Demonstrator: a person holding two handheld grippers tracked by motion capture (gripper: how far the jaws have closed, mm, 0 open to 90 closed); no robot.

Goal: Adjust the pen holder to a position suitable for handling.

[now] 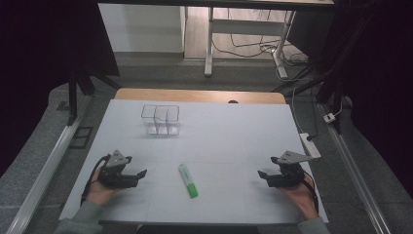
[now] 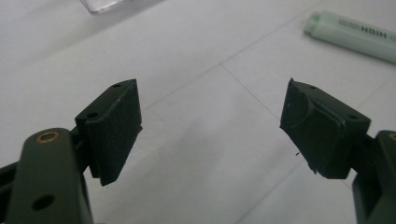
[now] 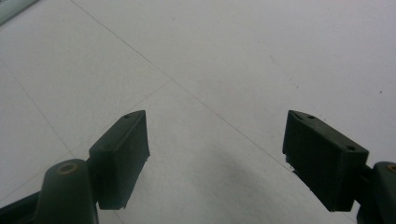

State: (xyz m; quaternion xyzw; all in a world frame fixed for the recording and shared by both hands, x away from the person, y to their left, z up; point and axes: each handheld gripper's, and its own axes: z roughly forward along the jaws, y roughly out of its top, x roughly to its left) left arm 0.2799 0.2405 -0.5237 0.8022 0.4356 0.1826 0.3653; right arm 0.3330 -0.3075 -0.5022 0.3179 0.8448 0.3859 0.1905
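A green highlighter pen (image 1: pixel 188 180) lies on the white table sheet (image 1: pixel 219 131) near the front, between my two grippers; its pale body also shows at the top right of the left gripper view (image 2: pixel 355 35). A clear plastic divided holder (image 1: pixel 160 119) stands farther back, left of centre. My left gripper (image 1: pixel 138 175) rests at the front left, open, nothing between its pads (image 2: pixel 116 128). At the front right my right gripper (image 1: pixel 264 175) is open too, its pads (image 3: pixel 123 154) wide apart over bare sheet.
A wooden table edge (image 1: pixel 199 95) shows behind the sheet. A power strip (image 1: pixel 310 145) and cables lie on the floor to the right. Metal rails (image 1: pixel 46 165) run along both sides. Desk legs (image 1: pixel 209 48) stand beyond the table.
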